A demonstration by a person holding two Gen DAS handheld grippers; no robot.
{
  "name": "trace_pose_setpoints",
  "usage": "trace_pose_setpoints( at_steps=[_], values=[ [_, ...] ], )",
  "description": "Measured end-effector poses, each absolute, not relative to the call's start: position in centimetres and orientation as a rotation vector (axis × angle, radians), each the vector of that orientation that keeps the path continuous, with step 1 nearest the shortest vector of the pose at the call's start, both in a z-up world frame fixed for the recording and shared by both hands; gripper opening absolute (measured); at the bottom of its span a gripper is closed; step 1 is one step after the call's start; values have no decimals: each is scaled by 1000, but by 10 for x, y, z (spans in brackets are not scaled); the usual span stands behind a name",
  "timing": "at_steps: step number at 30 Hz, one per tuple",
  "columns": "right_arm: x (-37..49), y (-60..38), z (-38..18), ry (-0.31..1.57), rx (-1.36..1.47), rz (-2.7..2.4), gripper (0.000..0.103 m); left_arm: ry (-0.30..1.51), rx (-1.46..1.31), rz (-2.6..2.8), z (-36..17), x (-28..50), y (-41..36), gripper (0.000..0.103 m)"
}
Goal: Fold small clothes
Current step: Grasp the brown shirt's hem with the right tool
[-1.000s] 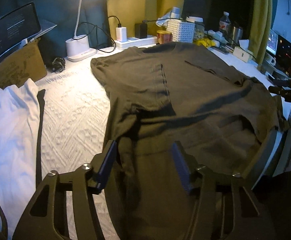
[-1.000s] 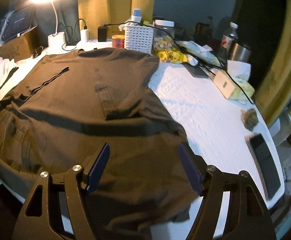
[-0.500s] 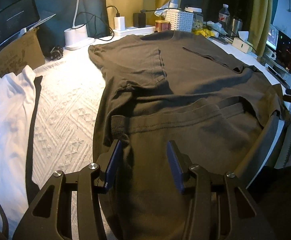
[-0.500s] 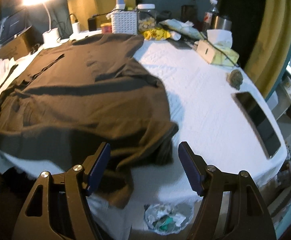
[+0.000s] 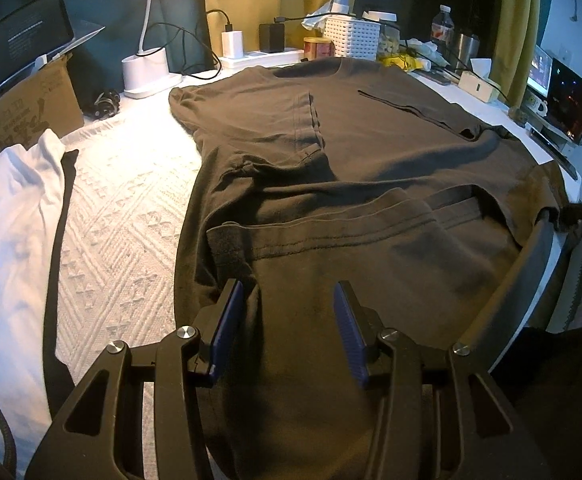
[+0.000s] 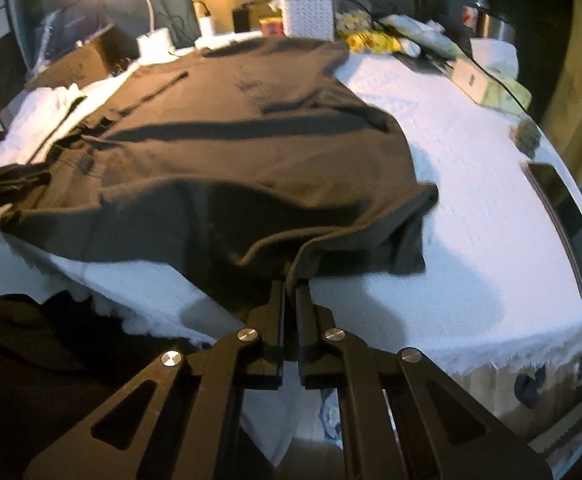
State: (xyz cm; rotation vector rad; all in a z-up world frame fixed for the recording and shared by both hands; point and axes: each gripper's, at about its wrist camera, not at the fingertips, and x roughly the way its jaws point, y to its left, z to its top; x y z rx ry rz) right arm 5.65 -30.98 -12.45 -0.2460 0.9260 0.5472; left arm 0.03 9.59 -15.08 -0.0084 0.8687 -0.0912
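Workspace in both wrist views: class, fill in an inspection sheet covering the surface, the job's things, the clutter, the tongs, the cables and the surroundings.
Surface: white textured bedspread, mostly covered.
Job's things: dark brown cotton T-shirt spread flat, near hem folded back; white garment lying left of it.
Clutter: white woven plastic basket, red tin, clear water bottle, steel cup, tissue box, black phone.
Tongs: left tongs open over the shirt; right tongs shut on the shirt's hem.
Cables: black lead into white charger on a power strip.
Surroundings: white desk lamp, cardboard box, lit monitor, yellow curtain.
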Motion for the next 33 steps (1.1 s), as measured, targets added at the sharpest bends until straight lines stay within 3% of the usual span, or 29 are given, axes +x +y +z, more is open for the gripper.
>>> trace_pose_setpoints(
  at_steps=[5, 6, 10, 17, 19, 20, 21, 22, 23, 25, 33],
  values=[
    [78, -307, -96, 831, -188, 552, 6, 876, -8, -95, -150, 3, 97, 44],
    [84, -306, -93, 822, -183, 550, 6, 877, -6, -92, -149, 3, 97, 35],
    [112, -298, -90, 804, -155, 546, 6, 885, -12, -87, -149, 6, 102, 27],
    [157, -281, -104, 806, -93, 614, 6, 890, -28, -73, -150, 9, 101, 26],
    [168, -273, -111, 830, -95, 642, 6, 897, -23, -72, -150, 11, 100, 5],
    [170, -269, -114, 841, -109, 647, 8, 905, -22, -76, -150, 12, 99, 4],
    [173, -265, -116, 844, -146, 639, 11, 908, -17, -75, -150, 12, 98, 4],
    [172, -262, -116, 829, -181, 619, 25, 905, -9, -67, -150, 11, 97, 0],
    [171, -260, -115, 808, -217, 600, 49, 902, -3, -49, -149, 10, 97, 0],
    [170, -261, -109, 775, -259, 597, 73, 893, -10, -1, -144, 7, 101, 0],
    [179, -279, -111, 772, -420, 545, 73, 879, -17, 72, -133, -9, 114, 0]
  ],
)
